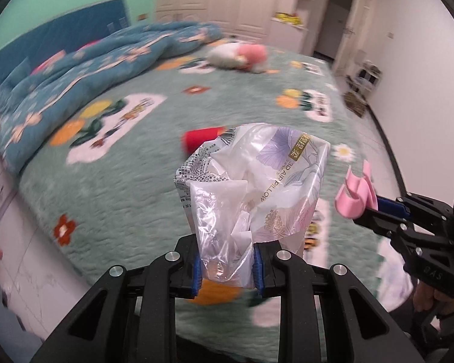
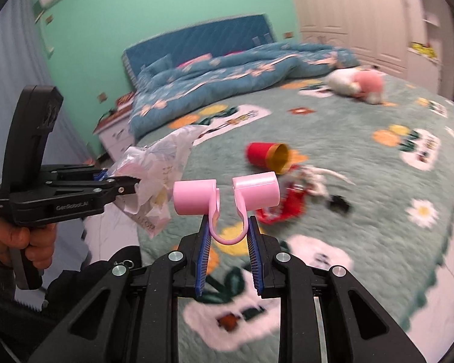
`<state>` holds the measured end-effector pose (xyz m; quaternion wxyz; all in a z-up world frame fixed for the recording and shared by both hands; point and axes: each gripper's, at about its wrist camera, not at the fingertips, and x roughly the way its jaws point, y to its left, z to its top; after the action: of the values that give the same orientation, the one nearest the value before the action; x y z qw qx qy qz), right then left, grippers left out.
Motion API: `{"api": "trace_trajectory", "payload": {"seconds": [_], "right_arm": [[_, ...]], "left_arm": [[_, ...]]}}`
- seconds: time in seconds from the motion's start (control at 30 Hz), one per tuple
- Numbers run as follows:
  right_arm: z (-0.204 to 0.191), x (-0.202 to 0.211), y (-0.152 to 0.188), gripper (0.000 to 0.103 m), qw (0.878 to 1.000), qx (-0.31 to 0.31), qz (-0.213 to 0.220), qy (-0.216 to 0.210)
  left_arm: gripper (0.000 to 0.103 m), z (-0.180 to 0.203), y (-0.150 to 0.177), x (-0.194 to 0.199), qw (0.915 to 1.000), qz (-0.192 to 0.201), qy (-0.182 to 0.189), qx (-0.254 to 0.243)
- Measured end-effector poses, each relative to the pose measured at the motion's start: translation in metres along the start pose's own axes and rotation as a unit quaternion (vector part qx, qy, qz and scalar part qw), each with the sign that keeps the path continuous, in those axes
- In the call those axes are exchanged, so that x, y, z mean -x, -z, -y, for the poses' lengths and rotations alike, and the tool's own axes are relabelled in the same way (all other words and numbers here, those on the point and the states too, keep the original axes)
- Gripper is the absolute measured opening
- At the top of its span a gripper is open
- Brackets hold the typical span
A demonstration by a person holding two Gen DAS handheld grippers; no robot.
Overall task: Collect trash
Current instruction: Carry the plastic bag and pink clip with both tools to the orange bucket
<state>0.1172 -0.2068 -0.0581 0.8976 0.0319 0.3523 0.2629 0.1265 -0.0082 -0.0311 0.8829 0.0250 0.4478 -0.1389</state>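
Left hand-held gripper [image 1: 227, 267]: clamped on crumpled clear printed plastic bag [image 1: 254, 181].
Right hand-held gripper [image 2: 228, 242]: gripping pink U-shaped plastic clip [image 2: 227, 199].
Risk: thin film slipping from the pads.

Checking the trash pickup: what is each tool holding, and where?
Left tool pinches the crumpled plastic bag at its lower end. Right tool grips the pink clip by its curved loop.

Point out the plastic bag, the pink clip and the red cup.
plastic bag [image 1: 257, 181]: left wrist view, crumpled middle.
pink clip [image 2: 227, 195]: right wrist view, between its two rollers.
red cup [image 2: 258, 152]: right wrist view, red side wall.
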Motion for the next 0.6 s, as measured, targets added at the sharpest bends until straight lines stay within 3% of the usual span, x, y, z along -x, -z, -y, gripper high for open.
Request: {"api": "trace_trajectory", "payload": {"seconds": [0.27, 0.5, 0.6], "right_arm": [[0.067, 0.102, 0.054, 0.024, 0.991, -0.087, 0.053, 0.091], [0.119, 0.179, 0.109, 0.024, 0.968, -0.163, 0.084, 0.169], [0.139, 0.207, 0.135, 0.024, 0.955, -0.196, 0.093, 0.199]], "left_arm": [[0.027, 0.111, -0.012, -0.009, 0.9918, 0.001, 0.074, -0.104], [0.027, 0.21, -0.012, -0.027, 0.9704, -0.014, 0.141, -0.196], [0.027, 0.249, -0.009, -0.035, 0.9572, -0.022, 0.166, -0.236]]}}
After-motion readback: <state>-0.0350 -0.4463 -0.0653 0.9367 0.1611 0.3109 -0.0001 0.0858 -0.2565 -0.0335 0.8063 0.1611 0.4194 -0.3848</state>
